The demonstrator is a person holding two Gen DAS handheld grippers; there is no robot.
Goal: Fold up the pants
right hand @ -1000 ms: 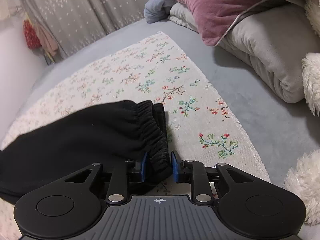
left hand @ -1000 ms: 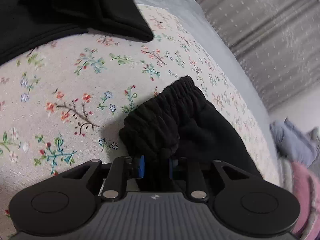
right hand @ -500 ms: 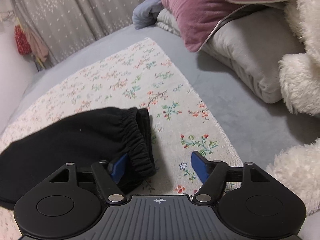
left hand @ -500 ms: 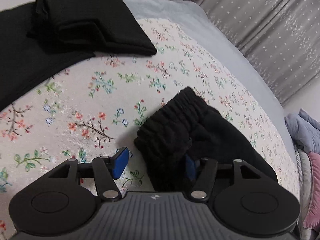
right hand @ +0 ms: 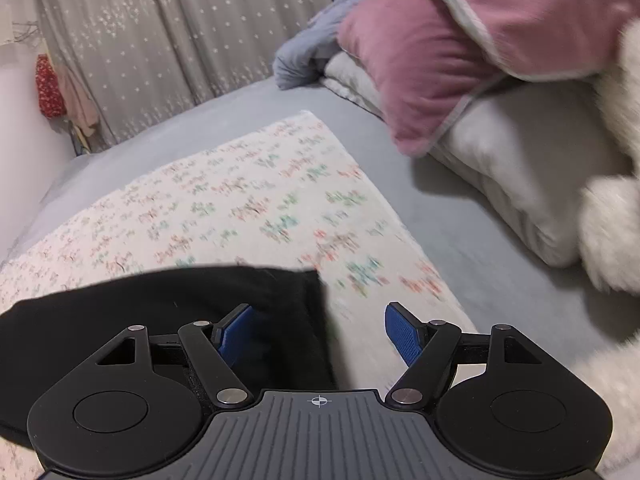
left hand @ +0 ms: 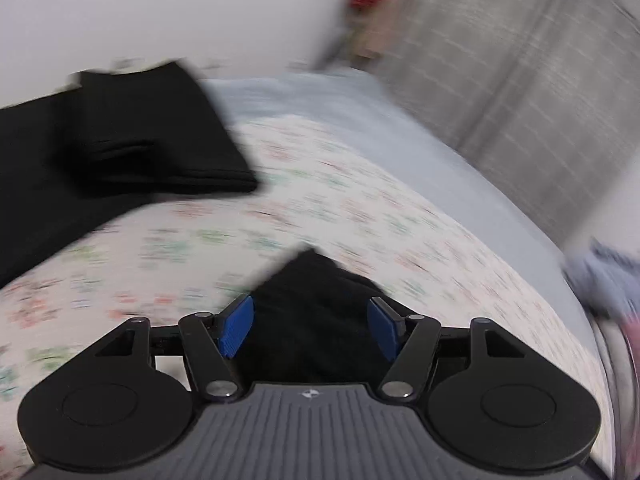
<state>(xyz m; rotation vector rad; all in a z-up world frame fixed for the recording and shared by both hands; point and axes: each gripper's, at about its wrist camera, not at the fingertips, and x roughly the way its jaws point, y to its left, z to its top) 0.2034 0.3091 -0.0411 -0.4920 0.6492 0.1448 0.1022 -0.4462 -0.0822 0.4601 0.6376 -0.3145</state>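
Left tongs [left hand: 310,326] opening, right tongs [right hand: 318,334] spread, both over soft black cotton pants [right hand: 160,312]; lift clear without snagging the fold.

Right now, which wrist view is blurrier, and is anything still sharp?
Left wrist view: heavy motion smear across floral cloth and curtain; only the tongs stay crisp. Right wrist view: milder blur on cloth print, pillow soft; fisheye bends both.

black pants [left hand: 316,308] – soft, dark fabric lying flat on the floral cloth [left hand: 360,216], one end between the open left tongs [left hand: 312,326] – its edge between the right tongs [right hand: 320,334], nearer their left pad.
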